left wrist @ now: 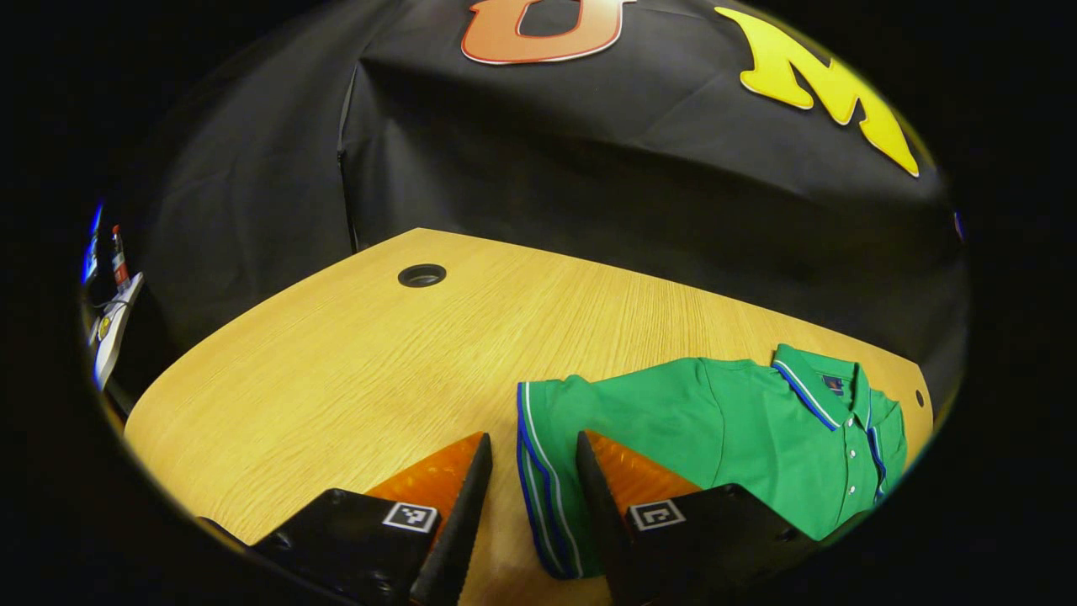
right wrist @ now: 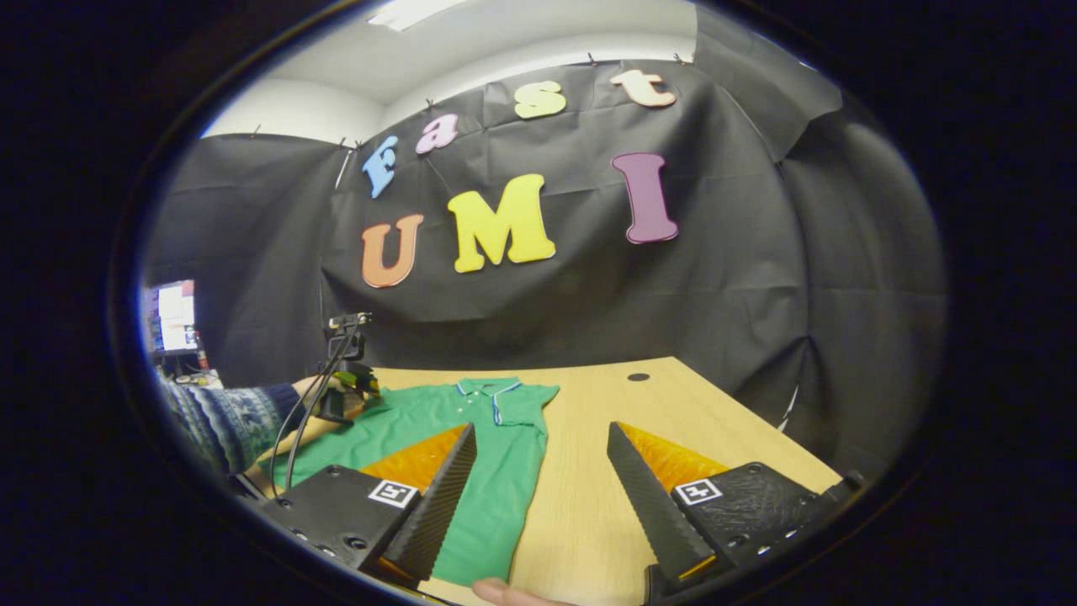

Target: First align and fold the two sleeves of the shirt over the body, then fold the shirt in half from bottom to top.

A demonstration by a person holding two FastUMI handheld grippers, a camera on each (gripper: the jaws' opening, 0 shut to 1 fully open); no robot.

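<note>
Left gripper view: our left gripper (left wrist: 526, 505) is hanging low over the wooden table (left wrist: 336, 379), jaws parted by a moderate gap and gripping nothing. The striped cuff of the sleeve (left wrist: 547, 488) is showing in that gap; whether either finger is touching the cloth we cannot tell. Past the fingers we are seeing the green polo shirt (left wrist: 740, 438) lying flat on the table, its body running off to the right, collar (left wrist: 812, 391) and button placket at the far right near the table's edge. Farther off, a round cable hole (left wrist: 421, 275) is sitting in the tabletop.

Right gripper view: our right gripper (right wrist: 543, 497) is hovering above the table, jaws wide apart and empty, one finger over the shirt's (right wrist: 496, 471) edge, the other over bare wood. A fingertip (right wrist: 505, 592) is peeking in at the very bottom. Beyond, the shirt is lying lengthwise with the collar at the far end. At the shirt's far left side we are seeing the left gripper (right wrist: 349, 396) held by a hand in a patterned sleeve (right wrist: 223, 421).
</note>
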